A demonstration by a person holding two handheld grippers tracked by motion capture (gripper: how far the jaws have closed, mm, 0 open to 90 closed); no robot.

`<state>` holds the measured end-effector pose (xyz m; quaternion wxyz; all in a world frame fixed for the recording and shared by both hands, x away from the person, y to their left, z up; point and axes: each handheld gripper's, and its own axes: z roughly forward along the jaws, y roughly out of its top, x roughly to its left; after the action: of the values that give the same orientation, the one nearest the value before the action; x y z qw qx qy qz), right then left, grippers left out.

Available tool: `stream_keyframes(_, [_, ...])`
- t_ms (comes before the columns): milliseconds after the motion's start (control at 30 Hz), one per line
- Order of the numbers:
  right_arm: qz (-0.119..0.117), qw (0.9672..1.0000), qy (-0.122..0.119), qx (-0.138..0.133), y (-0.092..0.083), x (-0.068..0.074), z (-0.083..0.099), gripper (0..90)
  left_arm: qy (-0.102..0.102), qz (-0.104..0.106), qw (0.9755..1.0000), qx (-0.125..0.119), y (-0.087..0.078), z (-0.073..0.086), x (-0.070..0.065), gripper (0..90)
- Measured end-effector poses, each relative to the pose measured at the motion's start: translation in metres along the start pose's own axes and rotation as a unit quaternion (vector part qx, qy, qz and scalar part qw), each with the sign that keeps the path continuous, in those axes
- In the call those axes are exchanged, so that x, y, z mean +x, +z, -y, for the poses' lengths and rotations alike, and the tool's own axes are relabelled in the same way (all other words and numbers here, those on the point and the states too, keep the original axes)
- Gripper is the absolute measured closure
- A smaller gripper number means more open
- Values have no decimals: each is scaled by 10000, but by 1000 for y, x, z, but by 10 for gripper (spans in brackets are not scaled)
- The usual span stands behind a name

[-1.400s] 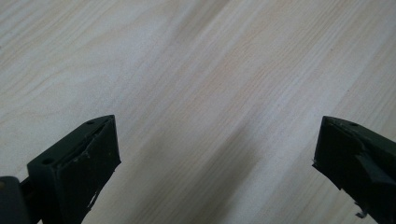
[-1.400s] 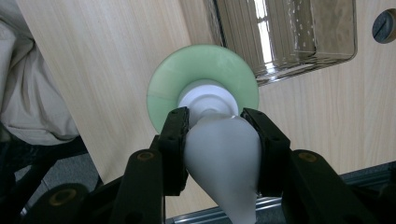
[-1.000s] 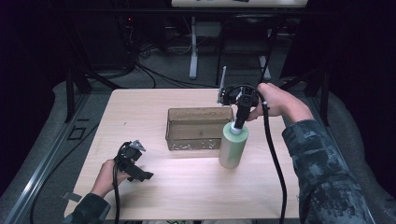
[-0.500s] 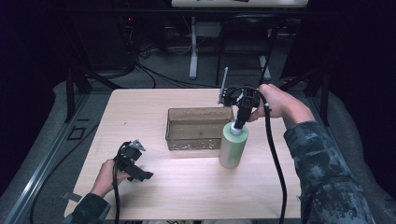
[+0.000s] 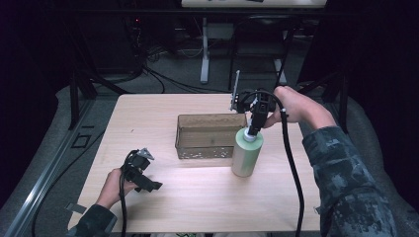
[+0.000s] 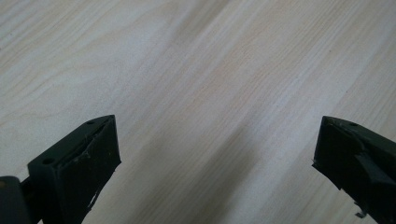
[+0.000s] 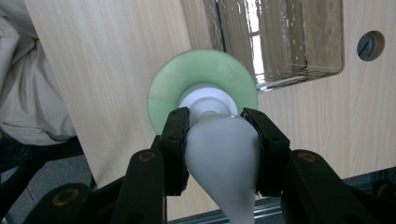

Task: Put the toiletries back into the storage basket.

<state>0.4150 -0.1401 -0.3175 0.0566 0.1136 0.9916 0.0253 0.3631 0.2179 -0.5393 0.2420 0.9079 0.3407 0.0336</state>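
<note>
Left tongs (image 5: 148, 183), near edge of worktop (image 5: 148, 118): jaws wide apart, nothing between them, bare wood below. Farther in, right tongs (image 5: 254, 129) point down, clamped on the white pump head (image 7: 219, 154) of the green bottle (image 5: 246, 157), which stands upright just beside the clear bin's (image 5: 210, 138) right end. Judgement: keep the grip centred and lift straight, so the bottle clears the bin wall without tipping.

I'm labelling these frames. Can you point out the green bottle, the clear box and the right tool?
green bottle (image 5: 245, 157): high view, on its body.
clear box (image 5: 200, 147): high view, on its near wall.
right tool (image 7: 217, 126): right gripper view, midway between its fingertips at the bottle's white pump top.
</note>
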Motion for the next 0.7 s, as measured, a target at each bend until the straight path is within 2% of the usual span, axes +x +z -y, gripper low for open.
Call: stream_keyframes(700, [-13, 9998, -212, -43, -23, 6, -2, 628, -3, 10, 10000, 32, 1, 0, 0, 3])
